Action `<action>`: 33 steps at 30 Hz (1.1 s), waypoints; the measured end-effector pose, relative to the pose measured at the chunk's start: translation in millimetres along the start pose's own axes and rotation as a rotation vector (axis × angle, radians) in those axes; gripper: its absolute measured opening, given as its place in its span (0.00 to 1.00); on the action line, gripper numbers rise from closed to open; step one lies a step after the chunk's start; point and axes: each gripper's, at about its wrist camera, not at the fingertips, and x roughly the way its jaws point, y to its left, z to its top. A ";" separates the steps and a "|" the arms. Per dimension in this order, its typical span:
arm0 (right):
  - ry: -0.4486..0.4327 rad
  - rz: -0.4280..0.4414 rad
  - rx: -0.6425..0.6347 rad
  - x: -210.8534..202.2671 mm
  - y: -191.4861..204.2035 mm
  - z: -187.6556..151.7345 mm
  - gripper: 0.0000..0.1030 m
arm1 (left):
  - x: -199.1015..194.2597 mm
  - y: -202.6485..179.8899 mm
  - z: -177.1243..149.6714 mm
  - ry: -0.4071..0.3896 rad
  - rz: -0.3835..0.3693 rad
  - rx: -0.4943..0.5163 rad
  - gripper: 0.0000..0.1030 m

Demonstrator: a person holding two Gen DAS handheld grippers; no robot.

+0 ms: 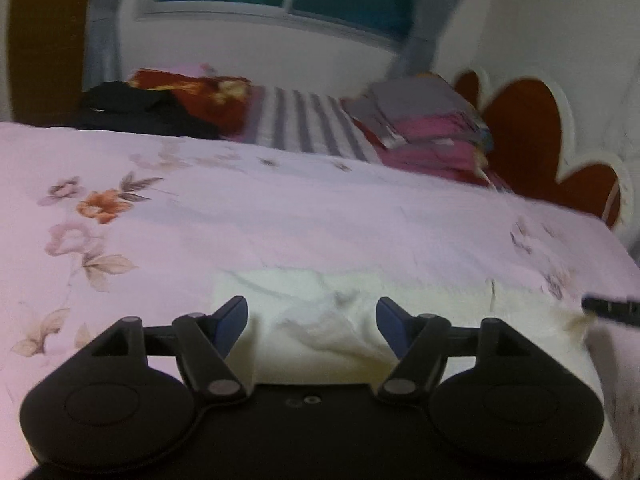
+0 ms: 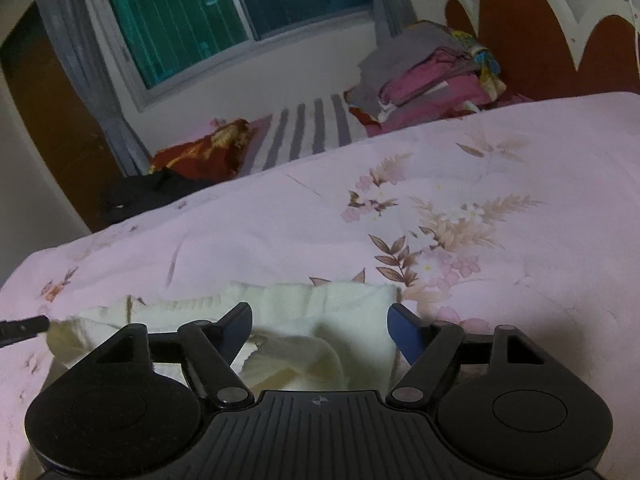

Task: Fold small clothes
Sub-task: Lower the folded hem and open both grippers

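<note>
A small cream-white garment (image 1: 320, 336) lies crumpled on the pink floral bedspread (image 1: 240, 208), near its front edge. My left gripper (image 1: 311, 304) hovers over the garment's left part, open, with cloth below the gap and nothing pressed between the blue pads. In the right wrist view the same garment (image 2: 352, 320) shows a folded-over flap. My right gripper (image 2: 320, 310) stands open above the garment's right end, gripping nothing. A black tip of the other gripper pokes in at the edge of each view: the right one (image 1: 608, 310) and the left one (image 2: 24, 326).
A stack of folded grey and pink clothes (image 1: 432, 124) sits at the back right by the red and white headboard (image 1: 532, 132). A black item (image 1: 140, 108), a red floral blanket (image 1: 192, 96) and a striped sheet (image 1: 304, 120) lie under the window.
</note>
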 end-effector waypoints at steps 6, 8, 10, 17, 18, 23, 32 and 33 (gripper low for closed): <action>-0.067 0.012 0.022 -9.1 -12.2 0.8 0.72 | 10.4 -4.0 -9.2 0.032 -0.011 0.035 0.68; -0.093 0.015 0.030 -13.6 -15.4 1.4 0.72 | 9.3 0.4 -10.7 0.025 -0.011 0.023 0.68; -0.079 0.029 0.022 -13.6 -16.7 0.8 0.72 | 6.3 6.6 -10.3 0.018 -0.001 0.006 0.68; -0.015 0.050 -0.081 -4.0 -6.7 -8.7 0.60 | 10.3 6.3 -10.7 0.030 -0.005 0.031 0.68; 0.003 0.051 -0.089 1.7 -5.5 -9.1 0.59 | 14.4 3.3 -11.0 0.033 -0.003 0.040 0.67; 0.047 0.061 -0.112 28.5 2.1 -10.0 0.54 | 31.2 -1.7 -9.7 0.048 -0.019 0.022 0.66; 0.099 0.070 -0.167 48.8 8.4 -15.2 0.29 | 37.1 -0.2 -4.5 0.058 -0.041 0.021 0.58; 0.098 0.068 -0.170 49.0 9.5 -15.1 0.22 | 40.3 0.5 -4.2 0.063 -0.044 0.012 0.55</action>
